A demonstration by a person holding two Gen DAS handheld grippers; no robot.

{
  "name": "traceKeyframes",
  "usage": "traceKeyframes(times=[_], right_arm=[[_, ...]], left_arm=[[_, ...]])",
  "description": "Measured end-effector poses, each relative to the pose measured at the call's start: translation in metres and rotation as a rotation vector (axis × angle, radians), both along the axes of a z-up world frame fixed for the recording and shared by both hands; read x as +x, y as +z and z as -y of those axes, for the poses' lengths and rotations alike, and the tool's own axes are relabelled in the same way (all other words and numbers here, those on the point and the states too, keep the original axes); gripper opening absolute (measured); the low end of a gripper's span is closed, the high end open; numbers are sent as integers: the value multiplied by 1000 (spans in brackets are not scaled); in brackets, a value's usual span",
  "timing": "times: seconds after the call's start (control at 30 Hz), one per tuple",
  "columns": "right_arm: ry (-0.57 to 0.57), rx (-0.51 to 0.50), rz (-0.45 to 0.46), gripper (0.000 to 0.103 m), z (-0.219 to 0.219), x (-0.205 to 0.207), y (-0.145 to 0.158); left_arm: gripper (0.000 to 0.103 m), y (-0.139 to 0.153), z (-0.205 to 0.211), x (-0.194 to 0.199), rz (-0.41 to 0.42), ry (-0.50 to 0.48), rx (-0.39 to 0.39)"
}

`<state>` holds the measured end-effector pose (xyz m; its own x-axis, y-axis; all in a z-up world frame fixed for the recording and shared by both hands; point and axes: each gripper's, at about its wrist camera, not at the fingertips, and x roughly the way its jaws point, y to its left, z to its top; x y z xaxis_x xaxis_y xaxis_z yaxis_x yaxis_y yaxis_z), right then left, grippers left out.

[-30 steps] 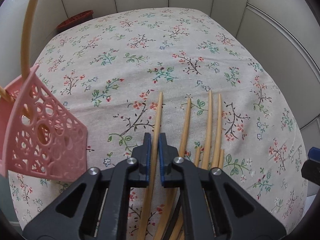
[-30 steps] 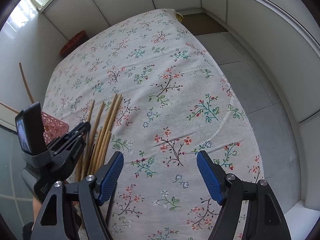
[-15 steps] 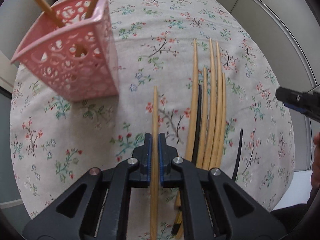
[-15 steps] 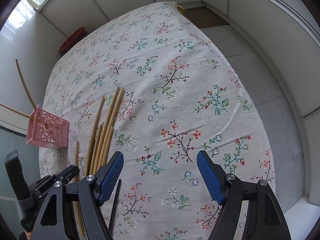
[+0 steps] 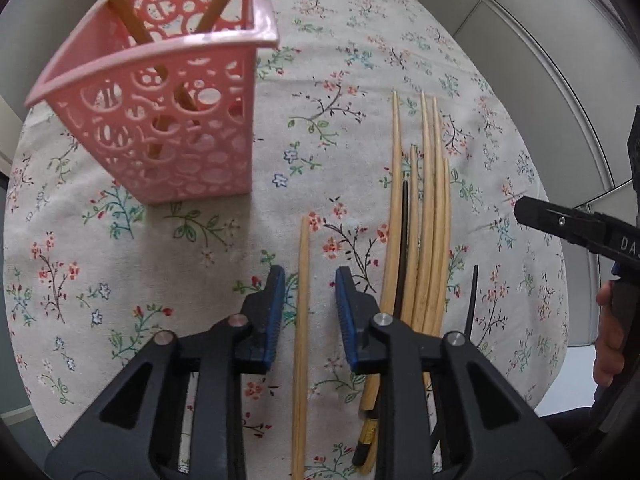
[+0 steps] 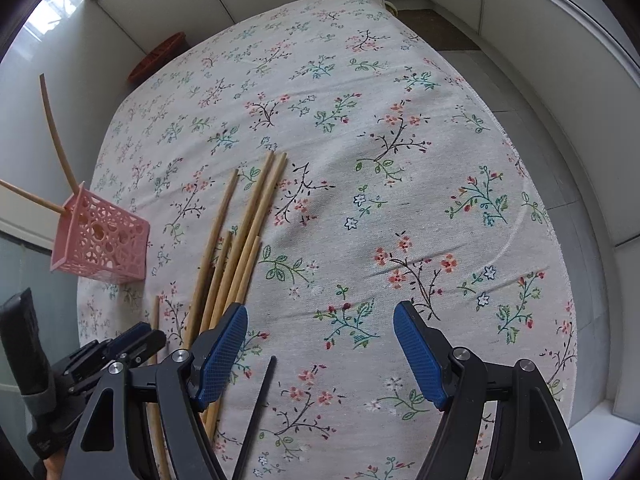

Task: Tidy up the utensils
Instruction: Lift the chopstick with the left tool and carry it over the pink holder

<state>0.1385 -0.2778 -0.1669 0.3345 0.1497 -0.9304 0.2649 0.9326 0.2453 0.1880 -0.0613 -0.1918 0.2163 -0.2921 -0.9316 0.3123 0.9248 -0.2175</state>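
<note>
In the left wrist view my left gripper (image 5: 309,296) is open, its jaws on either side of a single wooden chopstick (image 5: 302,300) that lies on the floral cloth. A pink lattice holder (image 5: 168,120) stands ahead to the left with two chopsticks (image 5: 120,4) in it. A bundle of several wooden chopsticks (image 5: 428,216) with a black one (image 5: 403,240) lies to the right; another black chopstick (image 5: 471,300) lies further right. In the right wrist view my right gripper (image 6: 320,356) is open and empty above the cloth, beside the bundle (image 6: 240,240). The holder (image 6: 100,240) stands at the left.
The table (image 6: 400,120) has a floral cloth and rounded edges, with white wall panels around it. A red-brown round object (image 6: 160,56) sits beyond the far edge. My left gripper (image 6: 116,352) shows at the lower left of the right wrist view.
My left gripper has opened and let go of the wooden chopstick, which now lies on the cloth. The view has drawn back towards the pink holder. The right gripper has hardly moved.
</note>
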Motion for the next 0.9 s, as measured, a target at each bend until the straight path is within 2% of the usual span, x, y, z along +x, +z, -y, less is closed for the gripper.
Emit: traceKeyframes(times=[0.03,0.2,0.43,0.53,0.67,0.8,0.9], right_arm=[[-1,8,0,77,0,1,-1],[35,45,15,75,-12,9,-9],[92,73,-10,37,-34,25,-23],[119,46,-20,26,-45,32,-27],[125,-22,-44,24,-58,36,-28],[143,-106,-113,24,-74,35,-28],[151,-163,-121,24,-86,37,-29]], left_arm=[[8,-1,-1,2,-3,7,1],[6,2,-11,-5,-18,20,-7],[6,22,-36,-21,17,8,-31],[6,25,-38,-23,24,0,-40],[6,31,-43,-23,30,0,-59],[6,36,-44,-20,42,11,-70],[6,37,-49,-23,49,16,-62]])
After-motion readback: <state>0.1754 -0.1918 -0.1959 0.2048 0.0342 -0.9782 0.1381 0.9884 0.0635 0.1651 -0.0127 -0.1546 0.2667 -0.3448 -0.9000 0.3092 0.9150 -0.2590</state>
